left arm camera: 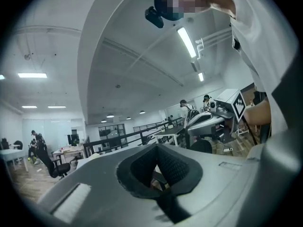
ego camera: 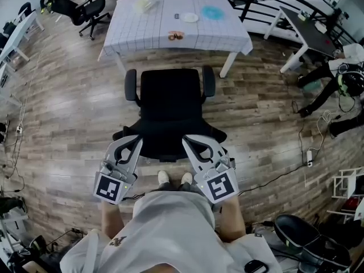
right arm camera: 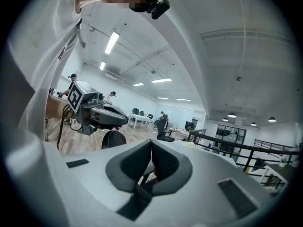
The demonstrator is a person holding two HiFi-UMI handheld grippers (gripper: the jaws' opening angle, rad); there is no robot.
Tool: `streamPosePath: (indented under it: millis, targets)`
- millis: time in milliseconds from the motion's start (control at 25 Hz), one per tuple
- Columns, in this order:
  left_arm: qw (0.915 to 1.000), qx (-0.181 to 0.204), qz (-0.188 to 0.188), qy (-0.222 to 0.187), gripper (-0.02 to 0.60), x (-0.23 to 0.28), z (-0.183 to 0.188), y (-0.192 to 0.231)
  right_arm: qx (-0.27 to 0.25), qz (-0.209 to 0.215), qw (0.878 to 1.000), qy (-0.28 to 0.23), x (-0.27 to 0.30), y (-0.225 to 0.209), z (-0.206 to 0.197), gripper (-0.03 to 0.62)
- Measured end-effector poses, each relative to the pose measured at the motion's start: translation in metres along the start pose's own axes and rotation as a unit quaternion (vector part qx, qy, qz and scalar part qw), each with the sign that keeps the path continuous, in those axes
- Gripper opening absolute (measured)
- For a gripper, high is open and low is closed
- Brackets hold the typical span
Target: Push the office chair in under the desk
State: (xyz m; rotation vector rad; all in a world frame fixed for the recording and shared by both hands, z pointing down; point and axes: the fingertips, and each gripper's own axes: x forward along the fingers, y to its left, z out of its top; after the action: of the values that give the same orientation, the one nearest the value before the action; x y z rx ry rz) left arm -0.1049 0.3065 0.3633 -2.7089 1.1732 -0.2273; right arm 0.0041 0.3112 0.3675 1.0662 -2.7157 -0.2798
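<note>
A black office chair [ego camera: 170, 110] stands in the middle of the wooden floor, its seat facing a desk with a white checked cloth [ego camera: 142, 36] and its backrest toward me. Both grippers are held level at the near side of the backrest. The tip of my left gripper [ego camera: 138, 138] lies at the backrest's left part and that of my right gripper [ego camera: 186, 139] at its right part; contact cannot be made out. Both are shut with nothing between the pads. The left gripper view shows its jaws [left arm camera: 158, 174] pressed together, and the right gripper view shows the same [right arm camera: 150, 167].
On the desk lie a small plate [ego camera: 191, 17], a blue item [ego camera: 213, 12] and a snack [ego camera: 175, 36]. Other black chairs [ego camera: 91, 10] stand at the far left. A dark table [ego camera: 310, 30] and a person on the floor [ego camera: 335, 84] are at the right; cables [ego camera: 296, 166] cross the floor.
</note>
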Motion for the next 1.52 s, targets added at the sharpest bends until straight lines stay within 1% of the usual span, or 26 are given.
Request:
streamPosePath:
  millis: [80,120,160,240,360,440,520,560,600,640,840,880,920,1080,1120,1240,1320,1360,1520]
  targets:
    - [1.0000,0.002,-0.005,0.005,0.003,-0.003,-0.002,0.000,-0.007,0.009,1.000,0.004,-0.002,0.002,0.000,0.009]
    - [0.9999,0.001,-0.010,0.005,0.003,-0.005,-0.002,0.000,-0.009,0.014,1.000,0.005,-0.002,0.004,0.001,0.036]
    - [0.9999,0.002,-0.014,0.005,0.005,-0.006,-0.002,0.000,-0.011,0.020,1.000,0.006,-0.003,0.005,0.000,0.086]
    - [0.9998,0.001,-0.019,0.004,0.005,-0.008,-0.002,0.000,-0.018,0.027,0.999,0.010,-0.005,0.007,-0.001,0.087]
    - [0.9995,0.003,-0.032,0.004,0.027,-0.011,-0.003,-0.002,-0.023,0.033,0.999,0.016,-0.008,0.010,-0.003,0.087]
    - [0.9988,0.008,-0.046,0.012,0.060,-0.015,-0.005,-0.005,-0.024,0.037,0.999,0.018,-0.011,0.013,-0.004,0.089]
    - [0.9976,0.016,-0.065,0.019,0.119,-0.017,-0.006,-0.011,-0.025,0.043,0.999,0.018,-0.014,0.014,-0.004,0.089]
    - [0.9968,0.020,-0.075,0.021,0.137,-0.017,-0.006,-0.014,-0.027,0.048,0.998,0.019,-0.015,0.016,-0.004,0.095]
    - [0.9959,0.023,-0.084,0.023,0.159,-0.017,-0.006,-0.016,-0.029,0.055,0.998,0.022,-0.016,0.017,-0.005,0.141]
    - [0.9950,0.027,-0.092,0.029,0.183,-0.018,-0.008,-0.018,-0.032,0.061,0.997,0.026,-0.017,0.018,-0.006,0.144]
    - [0.9899,0.045,-0.122,0.056,0.238,-0.020,-0.016,-0.025,-0.042,0.088,0.995,0.030,-0.021,0.025,-0.007,0.144]
    - [0.9889,0.047,-0.128,0.059,0.247,-0.020,-0.017,-0.026,-0.042,0.094,0.994,0.031,-0.022,0.027,-0.008,0.158]
    - [0.9879,0.050,-0.133,0.062,0.253,-0.020,-0.018,-0.028,-0.042,0.099,0.994,0.034,-0.023,0.028,-0.010,0.196]
    - [0.9831,0.062,-0.151,0.084,0.279,-0.017,-0.026,-0.033,-0.050,0.118,0.991,0.048,-0.023,0.034,-0.017,0.200]
    - [0.9814,0.065,-0.157,0.089,0.287,-0.016,-0.028,-0.036,-0.054,0.125,0.989,0.050,-0.023,0.036,-0.019,0.227]
    - [0.9771,0.075,-0.172,0.100,0.304,-0.013,-0.032,-0.043,-0.069,0.139,0.986,0.063,-0.023,0.040,-0.024,0.232]
    - [0.9740,0.091,-0.181,0.102,0.319,-0.011,-0.038,-0.048,-0.076,0.144,0.984,0.075,-0.022,0.041,-0.030,0.243]
    - [0.9725,0.099,-0.183,0.103,0.327,-0.010,-0.041,-0.049,-0.079,0.145,0.983,0.080,-0.021,0.042,-0.033,0.267]
    - [0.9689,0.122,-0.180,0.118,0.341,-0.002,-0.049,-0.047,-0.096,0.145,0.980,0.095,-0.015,0.040,-0.041,0.272]
